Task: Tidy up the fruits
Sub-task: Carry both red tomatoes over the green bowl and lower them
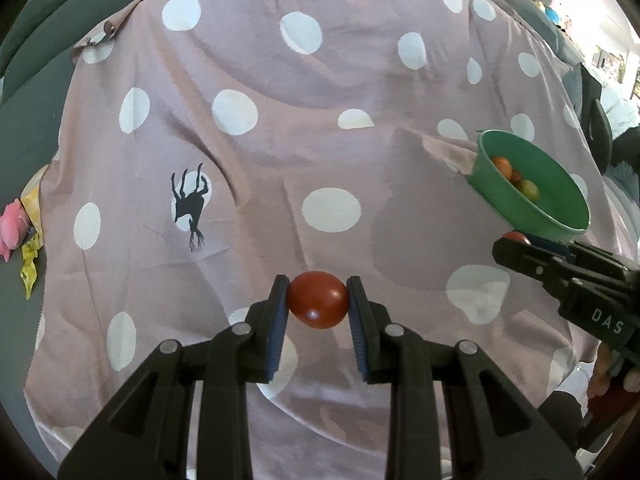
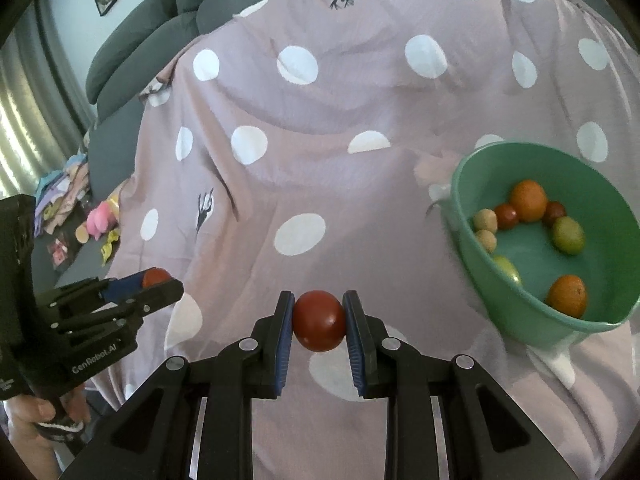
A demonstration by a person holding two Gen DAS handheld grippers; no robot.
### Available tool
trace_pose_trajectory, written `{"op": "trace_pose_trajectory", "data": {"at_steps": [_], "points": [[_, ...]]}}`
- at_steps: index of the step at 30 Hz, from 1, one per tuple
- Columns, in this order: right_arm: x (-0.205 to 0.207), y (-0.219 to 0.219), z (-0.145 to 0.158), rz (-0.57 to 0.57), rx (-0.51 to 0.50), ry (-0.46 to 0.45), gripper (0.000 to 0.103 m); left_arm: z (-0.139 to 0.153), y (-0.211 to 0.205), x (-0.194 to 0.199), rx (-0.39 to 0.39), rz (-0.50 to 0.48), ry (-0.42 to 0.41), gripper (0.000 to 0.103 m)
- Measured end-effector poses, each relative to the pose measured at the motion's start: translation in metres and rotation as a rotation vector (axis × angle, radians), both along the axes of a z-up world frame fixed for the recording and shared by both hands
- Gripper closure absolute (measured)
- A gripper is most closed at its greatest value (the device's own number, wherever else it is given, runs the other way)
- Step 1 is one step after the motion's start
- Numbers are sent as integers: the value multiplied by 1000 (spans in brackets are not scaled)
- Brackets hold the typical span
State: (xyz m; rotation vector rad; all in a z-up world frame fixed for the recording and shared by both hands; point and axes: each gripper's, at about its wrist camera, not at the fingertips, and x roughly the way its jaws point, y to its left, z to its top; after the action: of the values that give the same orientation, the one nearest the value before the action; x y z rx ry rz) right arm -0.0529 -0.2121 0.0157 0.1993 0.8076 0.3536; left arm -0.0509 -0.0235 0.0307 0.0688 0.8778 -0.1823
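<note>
My left gripper [image 1: 318, 300] is shut on a red tomato [image 1: 318, 300], held above the spotted cloth. My right gripper [image 2: 319, 320] is shut on another red tomato [image 2: 319, 320]. A green bowl [image 2: 472, 216] stands to the right, holding several fruits: oranges [image 2: 530, 200], small red tomatoes [image 2: 506, 216], green fruits [image 2: 568, 234] and pale small ones [image 2: 485, 220]. In the left wrist view the bowl [image 1: 488, 172] is at far right, with the right gripper [image 1: 516, 246] just below it. In the right wrist view the left gripper [image 2: 158, 280] is at left, its tomato [image 2: 155, 276] showing.
A mauve cloth with white dots [image 1: 320, 120] covers the surface. Grey sofa cushions [image 2: 132, 44] lie behind. A pink toy [image 2: 100, 220] and small items lie at left on the grey seat.
</note>
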Motion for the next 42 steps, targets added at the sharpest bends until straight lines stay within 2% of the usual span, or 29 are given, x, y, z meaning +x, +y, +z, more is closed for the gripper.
{"op": "trace_pose_trajectory", "data": {"at_steps": [17, 31, 42], "points": [[-8, -38, 9, -92, 1, -33, 77, 12, -49, 13, 3, -83, -20, 75], [-2, -86, 17, -204, -11, -66, 77, 24, -119, 41, -3, -219, -54, 75], [13, -128, 9, -289, -56, -50, 77, 13, -182, 69, -14, -321, -38, 75]]}}
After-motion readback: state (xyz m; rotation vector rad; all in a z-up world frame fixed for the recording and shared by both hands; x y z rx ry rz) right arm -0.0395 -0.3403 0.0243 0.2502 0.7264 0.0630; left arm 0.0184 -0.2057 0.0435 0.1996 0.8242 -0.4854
